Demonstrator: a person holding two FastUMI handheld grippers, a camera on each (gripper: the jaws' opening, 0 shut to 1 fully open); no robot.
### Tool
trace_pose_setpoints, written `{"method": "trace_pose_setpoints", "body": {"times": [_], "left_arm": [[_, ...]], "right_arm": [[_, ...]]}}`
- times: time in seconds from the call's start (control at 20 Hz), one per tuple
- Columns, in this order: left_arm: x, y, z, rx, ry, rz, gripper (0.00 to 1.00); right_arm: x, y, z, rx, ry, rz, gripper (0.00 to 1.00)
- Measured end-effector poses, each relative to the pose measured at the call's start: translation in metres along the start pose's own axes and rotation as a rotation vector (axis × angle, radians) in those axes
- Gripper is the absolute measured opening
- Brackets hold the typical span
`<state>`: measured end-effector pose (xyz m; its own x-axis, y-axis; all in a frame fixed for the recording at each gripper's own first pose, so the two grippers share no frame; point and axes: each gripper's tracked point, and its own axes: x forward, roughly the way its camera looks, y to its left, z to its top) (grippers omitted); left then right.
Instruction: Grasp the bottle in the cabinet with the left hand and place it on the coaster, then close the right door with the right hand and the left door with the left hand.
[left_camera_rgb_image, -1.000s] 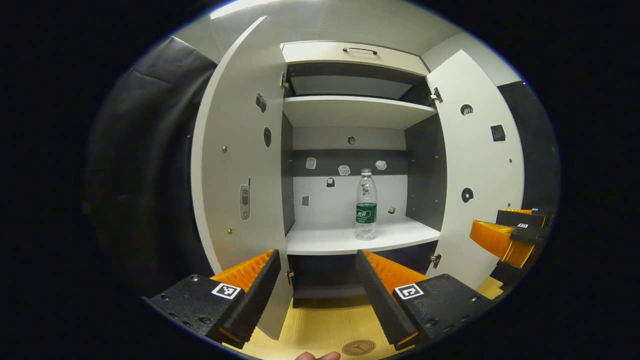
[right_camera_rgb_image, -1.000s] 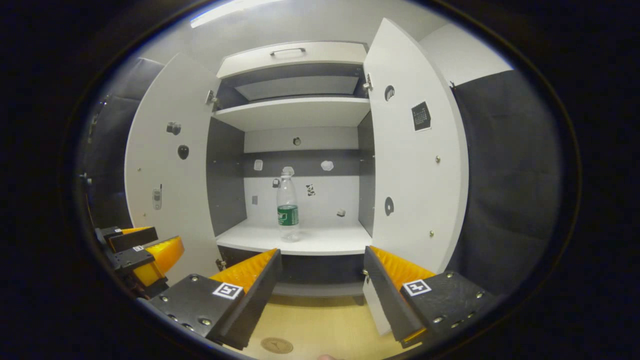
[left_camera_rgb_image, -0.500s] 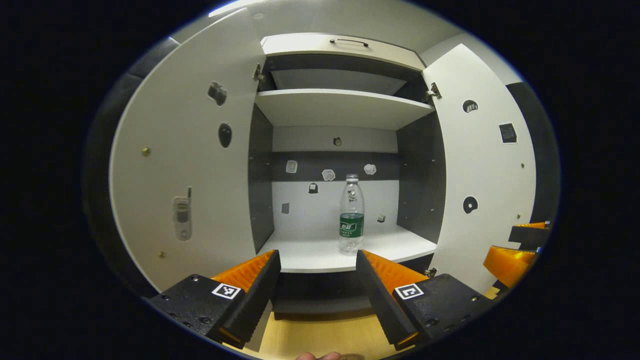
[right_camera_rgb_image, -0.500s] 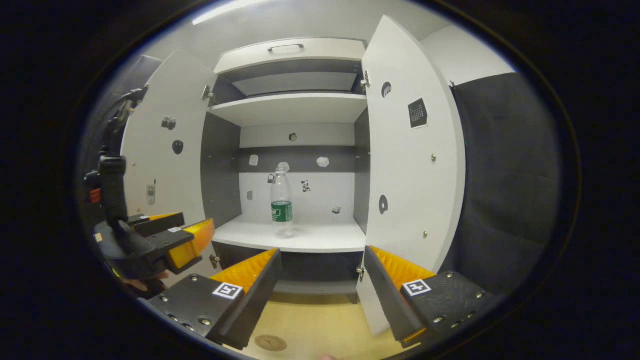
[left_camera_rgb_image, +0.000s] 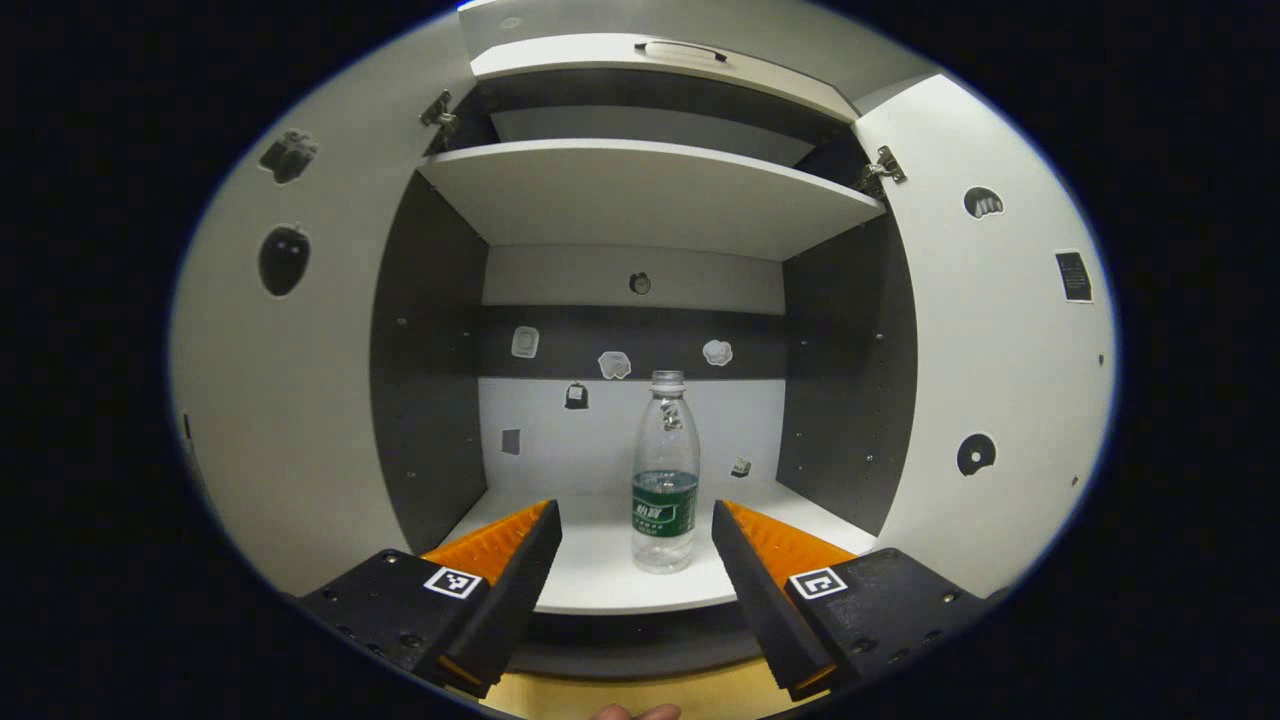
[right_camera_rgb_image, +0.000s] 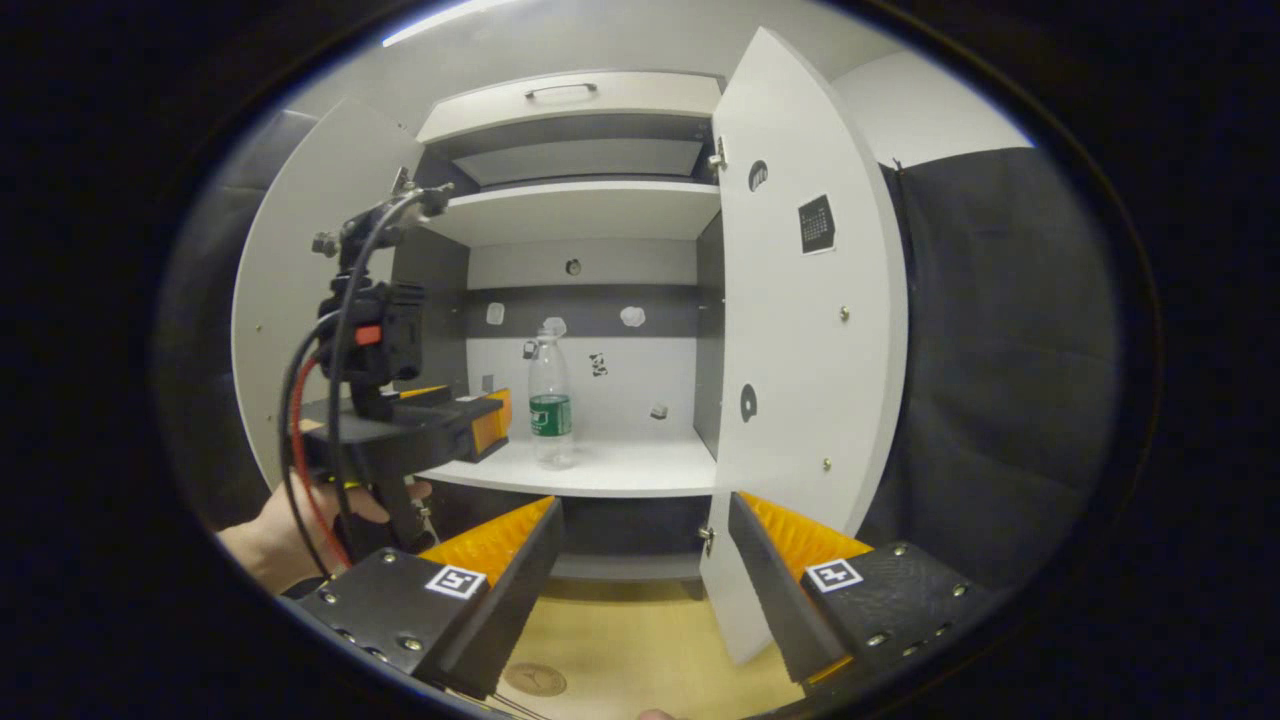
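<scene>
The clear plastic bottle with a green label (left_camera_rgb_image: 665, 470) stood upright on the white cabinet shelf (left_camera_rgb_image: 600, 570), at twelve o'clock from the left gripper (left_camera_rgb_image: 635, 540), whose jaws were wide and empty. The right gripper (right_camera_rgb_image: 640, 545), also wide, hung farther off.

I see small stickers (left_camera_rgb_image: 614, 364) on the back panel (left_camera_rgb_image: 630, 345), upper shelf (left_camera_rgb_image: 640, 190) above it, handled drawer (left_camera_rgb_image: 655, 62) topmost, wooden floor (right_camera_rgb_image: 640, 660) below.
</scene>
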<state>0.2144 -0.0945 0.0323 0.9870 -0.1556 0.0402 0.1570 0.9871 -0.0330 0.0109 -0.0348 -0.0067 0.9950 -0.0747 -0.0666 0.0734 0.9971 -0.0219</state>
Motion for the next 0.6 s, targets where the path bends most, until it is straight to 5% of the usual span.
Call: {"method": "trace_pose_setpoints", "body": {"times": [0.6], "left_arm": [[0.112,-0.017,-0.024,-0.002,0.063,-0.016,0.96]], "right_arm": [[0.001,-0.014,-0.003,-0.028,0.039,-0.043,1.00]]}}
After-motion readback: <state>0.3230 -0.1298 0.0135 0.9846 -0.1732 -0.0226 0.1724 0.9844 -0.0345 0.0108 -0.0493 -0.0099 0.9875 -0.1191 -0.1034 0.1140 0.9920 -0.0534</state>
